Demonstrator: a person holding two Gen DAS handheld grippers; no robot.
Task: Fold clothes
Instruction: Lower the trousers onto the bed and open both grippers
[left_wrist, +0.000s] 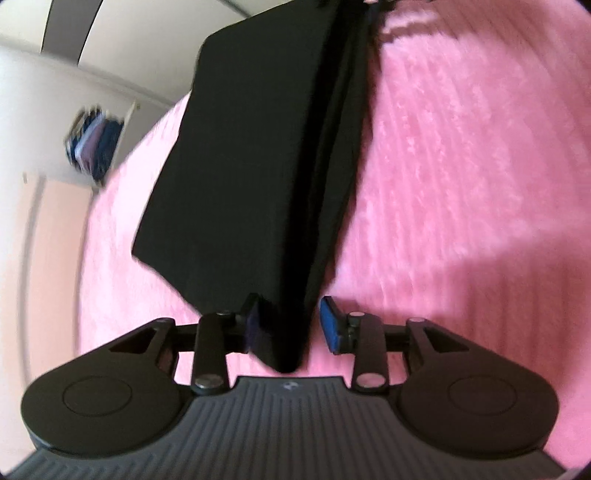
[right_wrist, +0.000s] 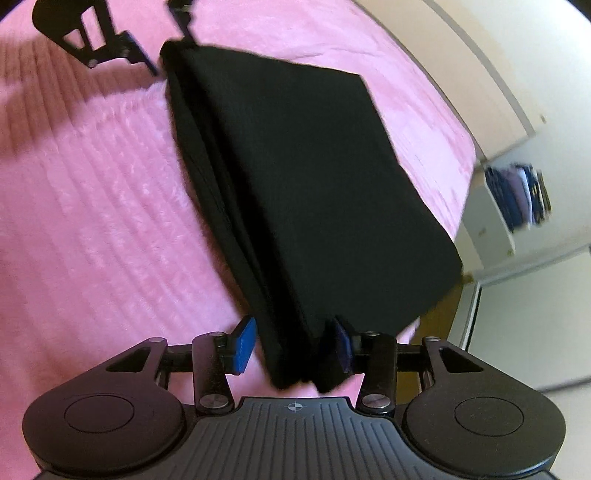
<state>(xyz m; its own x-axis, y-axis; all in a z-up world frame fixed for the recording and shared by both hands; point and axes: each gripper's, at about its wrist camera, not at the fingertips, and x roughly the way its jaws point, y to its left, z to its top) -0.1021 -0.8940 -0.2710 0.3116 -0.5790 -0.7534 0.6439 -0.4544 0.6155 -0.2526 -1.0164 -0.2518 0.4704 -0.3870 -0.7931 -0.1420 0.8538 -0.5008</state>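
A black garment (left_wrist: 258, 166), folded into a long thick stack, lies on a pink ribbed fleece blanket (left_wrist: 461, 166). One end of it sits between the jaws of my left gripper (left_wrist: 290, 325). Its left pad touches the cloth and its blue right pad (left_wrist: 330, 325) stands clear, so it is open. In the right wrist view the other end of the garment (right_wrist: 306, 177) sits in my right gripper (right_wrist: 291, 343). That gripper's blue left pad (right_wrist: 243, 343) is apart from the cloth, so it is open too. The left gripper (right_wrist: 147, 61) shows at the far end.
The blanket (right_wrist: 92, 184) covers a bed whose edge runs close beside the garment's outer side. Beyond it are pale walls and cupboards, with a stack of blue and purple clothes (left_wrist: 94, 144) (right_wrist: 517, 195) on a white unit.
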